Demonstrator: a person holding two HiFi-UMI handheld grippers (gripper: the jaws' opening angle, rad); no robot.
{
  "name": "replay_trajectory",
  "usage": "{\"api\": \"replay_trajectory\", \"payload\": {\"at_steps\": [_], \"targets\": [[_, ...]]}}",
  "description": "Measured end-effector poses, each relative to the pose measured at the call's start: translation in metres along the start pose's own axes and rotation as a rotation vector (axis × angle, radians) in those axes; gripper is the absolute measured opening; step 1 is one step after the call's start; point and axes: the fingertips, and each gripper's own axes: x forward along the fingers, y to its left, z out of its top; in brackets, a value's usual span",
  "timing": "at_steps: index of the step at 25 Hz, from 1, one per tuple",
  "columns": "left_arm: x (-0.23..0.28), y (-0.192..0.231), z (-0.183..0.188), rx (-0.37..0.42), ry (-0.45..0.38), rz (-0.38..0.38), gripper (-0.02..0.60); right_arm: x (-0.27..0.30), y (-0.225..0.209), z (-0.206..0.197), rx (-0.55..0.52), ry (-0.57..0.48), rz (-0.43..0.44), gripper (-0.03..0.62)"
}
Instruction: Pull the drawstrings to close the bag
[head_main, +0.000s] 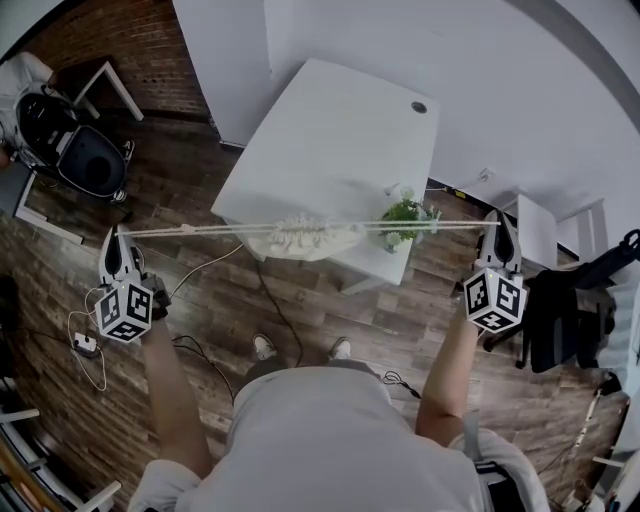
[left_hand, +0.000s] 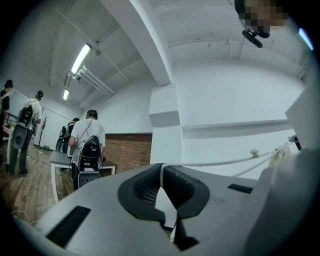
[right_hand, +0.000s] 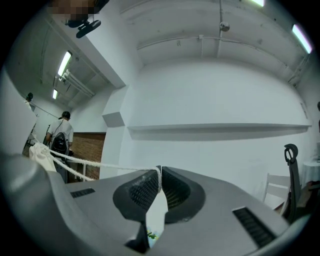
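A cream cloth bag (head_main: 303, 238) hangs gathered and cinched over the front edge of the white table (head_main: 330, 140). Its white drawstrings (head_main: 200, 230) stretch taut to both sides in the head view. My left gripper (head_main: 116, 236) is far out to the left, shut on the left drawstring (left_hand: 220, 162), which runs from its jaws off to the bag (left_hand: 280, 152). My right gripper (head_main: 497, 224) is far out to the right, shut on the right drawstring (right_hand: 100, 165), which leads left to the bag (right_hand: 41, 152).
A small green plant (head_main: 405, 220) stands on the table right of the bag. Office chairs (head_main: 80, 150) are at left and a dark chair (head_main: 575, 310) at right. Cables (head_main: 90, 345) lie on the wood floor. People (left_hand: 87, 135) stand in the background.
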Motion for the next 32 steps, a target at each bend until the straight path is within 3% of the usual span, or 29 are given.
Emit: {"api": "replay_trajectory", "payload": {"at_steps": [10,14,20,32], "targets": [[0.005,0.002,0.007,0.016,-0.015,0.017,0.018,0.018,0.002,0.013,0.025,-0.034,0.013,0.037],[0.000,-0.001,-0.009,0.036,0.023,0.009,0.018,0.020,-0.002,0.016,0.039,-0.038,-0.011,0.037],[0.010,0.005,-0.034,-0.077,0.063,-0.002,0.018,0.023,0.002,0.012,0.022,-0.025,-0.015,0.038],[0.015,0.011,-0.029,-0.070,0.058,0.004,0.017,0.026,0.008,0.019,0.009,-0.030,-0.010,0.038]]}}
